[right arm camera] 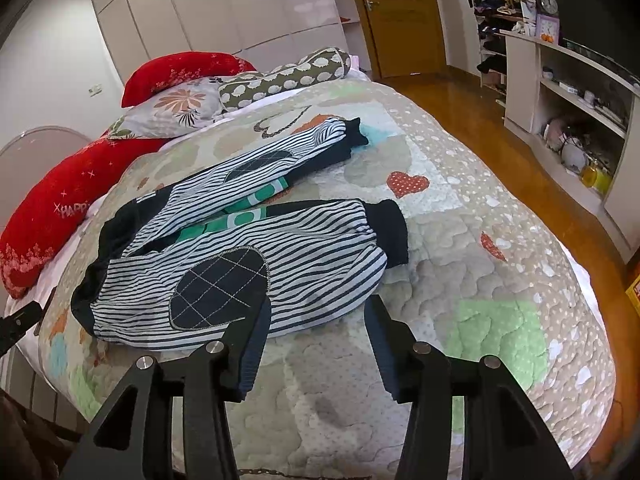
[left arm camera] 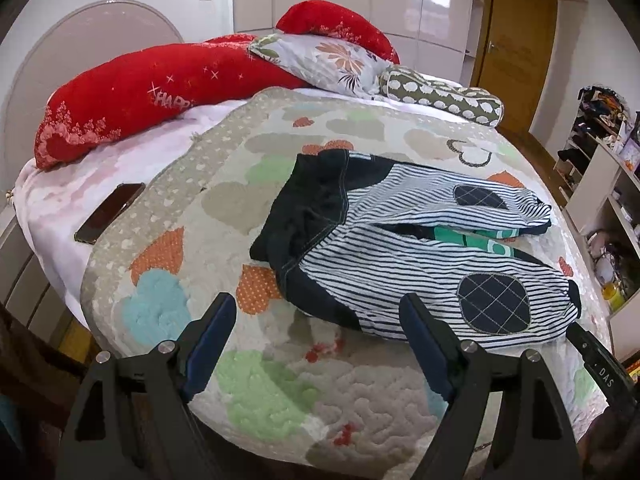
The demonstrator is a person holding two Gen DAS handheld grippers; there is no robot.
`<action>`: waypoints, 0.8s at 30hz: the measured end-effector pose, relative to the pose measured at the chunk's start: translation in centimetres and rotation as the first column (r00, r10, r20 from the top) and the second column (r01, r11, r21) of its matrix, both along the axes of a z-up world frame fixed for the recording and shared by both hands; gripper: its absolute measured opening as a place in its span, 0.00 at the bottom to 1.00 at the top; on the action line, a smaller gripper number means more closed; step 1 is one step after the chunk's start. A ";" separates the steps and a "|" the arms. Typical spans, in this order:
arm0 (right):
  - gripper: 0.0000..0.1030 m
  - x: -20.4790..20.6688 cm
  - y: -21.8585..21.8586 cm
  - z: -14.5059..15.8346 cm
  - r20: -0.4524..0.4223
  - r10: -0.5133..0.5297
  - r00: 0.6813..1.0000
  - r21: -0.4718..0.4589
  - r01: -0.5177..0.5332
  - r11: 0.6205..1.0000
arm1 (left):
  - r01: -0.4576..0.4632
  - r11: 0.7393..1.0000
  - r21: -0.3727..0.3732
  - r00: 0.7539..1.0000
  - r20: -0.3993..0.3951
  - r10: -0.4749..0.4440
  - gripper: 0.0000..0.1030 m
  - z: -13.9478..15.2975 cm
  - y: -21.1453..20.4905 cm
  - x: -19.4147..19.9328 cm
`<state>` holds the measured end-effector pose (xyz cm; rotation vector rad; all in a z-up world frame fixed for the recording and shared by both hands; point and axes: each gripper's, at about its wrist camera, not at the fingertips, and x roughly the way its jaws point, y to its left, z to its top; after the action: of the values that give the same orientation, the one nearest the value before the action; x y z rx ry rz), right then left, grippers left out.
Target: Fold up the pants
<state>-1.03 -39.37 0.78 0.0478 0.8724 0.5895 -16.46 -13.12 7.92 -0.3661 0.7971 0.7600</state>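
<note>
striped pants (right arm camera: 240,264) lie on quilted bed (right arm camera: 460,264), wood floor (right arm camera: 472,120).

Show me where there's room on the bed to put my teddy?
Bare quilt lies right of the striped pants, toward the bed's edge, and in front, by the grippers. It is crowded near the pillows and the phone.

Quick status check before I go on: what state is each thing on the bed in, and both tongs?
Striped pants: spread flat on the quilt, unfolded, legs apart.
Left tongs: open, empty, near the waist end of the pants.
Right tongs: open, empty, at the near leg's edge.
Phone: lying flat on the pink blanket, screen dark.
Quilt: spread over the bed.
Door: closed.
</note>
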 end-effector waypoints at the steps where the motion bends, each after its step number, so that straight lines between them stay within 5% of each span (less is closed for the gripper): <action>1: 0.52 0.1 0.1 -0.1 -0.002 0.003 1.000 -0.001 -0.003 1.000 | -0.001 1.000 -0.005 1.000 -0.003 0.001 0.80 -0.2 0.1 0.0; 7: 0.52 0.7 0.9 -0.1 -0.007 0.066 0.998 0.005 -0.066 0.998 | 0.004 0.999 -0.054 1.000 -0.013 -0.005 0.80 -0.8 2.3 0.5; 12: 0.52 4.2 2.5 2.7 -0.002 0.172 0.985 -0.007 -0.172 0.985 | 0.068 0.988 -0.140 0.997 -0.017 -0.071 0.80 -0.3 6.7 3.7; 18: 0.59 11.6 7.9 5.4 -0.024 0.316 0.948 -0.069 -0.317 0.946 | 0.167 0.962 -0.217 0.980 -0.071 -0.186 0.80 -0.7 12.4 11.9; 24: 0.59 19.4 15.8 3.6 -0.030 0.428 0.903 -0.224 -0.424 0.878 | 0.293 0.925 -0.244 0.935 -0.131 -0.331 0.80 -2.7 15.9 20.4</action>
<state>18.39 -23.60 4.34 -0.3671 0.9308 0.8977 3.97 2.75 5.21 -0.3641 1.0773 0.4051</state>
